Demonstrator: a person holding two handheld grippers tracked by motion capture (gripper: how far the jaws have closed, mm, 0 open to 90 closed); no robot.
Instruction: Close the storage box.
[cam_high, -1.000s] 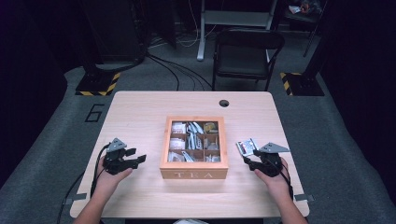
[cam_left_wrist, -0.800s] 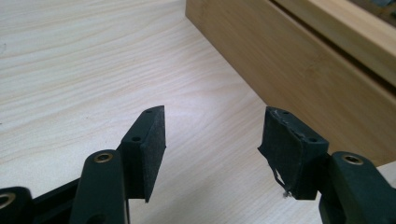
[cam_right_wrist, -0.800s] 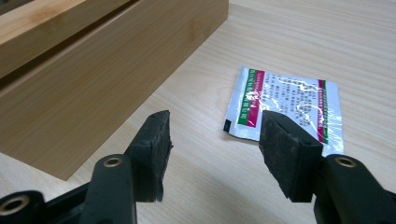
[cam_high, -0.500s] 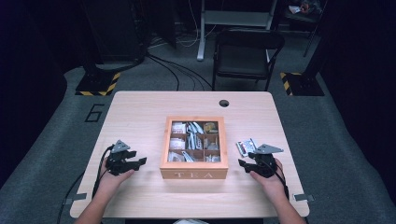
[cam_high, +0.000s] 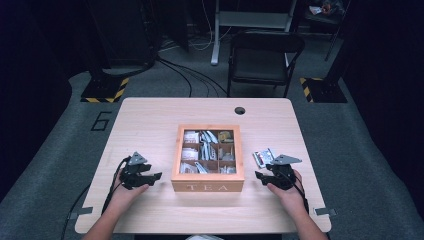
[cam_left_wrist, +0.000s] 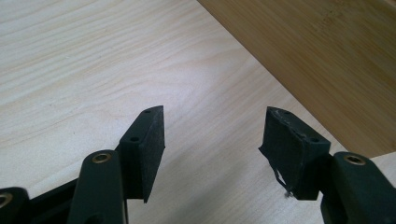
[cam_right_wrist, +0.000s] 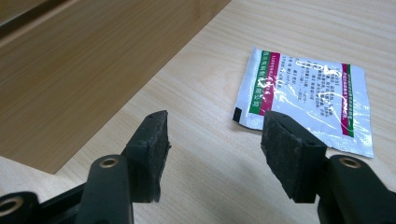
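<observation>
Pale wooden bench (cam_high: 150, 120) carried compartmented wooden tea box (cam_high: 207, 187). Silver foil sachet with green-red stripes (cam_right_wrist: 306, 100) lay right of box, just ahead of right tool (cam_right_wrist: 215, 140). Both tools gaped empty; left tool (cam_left_wrist: 212, 140) idle beside box. Step: approach for pickup. Next: advance right tool, straddle sachet edge, close.

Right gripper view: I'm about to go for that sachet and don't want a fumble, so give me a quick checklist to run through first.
1. Right gripper open with nothing between its pads: ok.
2. White foil sachet with green and red stripes lies flat on the light wooden table, unobstructed: ok.
3. Sachet sits ahead of the gripper and off toward one pad, not centred: not ok.
4. Sachet lies apart from the wooden tea box with compartments: ok.
5. Left gripper open, empty, on the box's far side: ok.
6. Free compartment for the sachet: cannot tell.
</observation>
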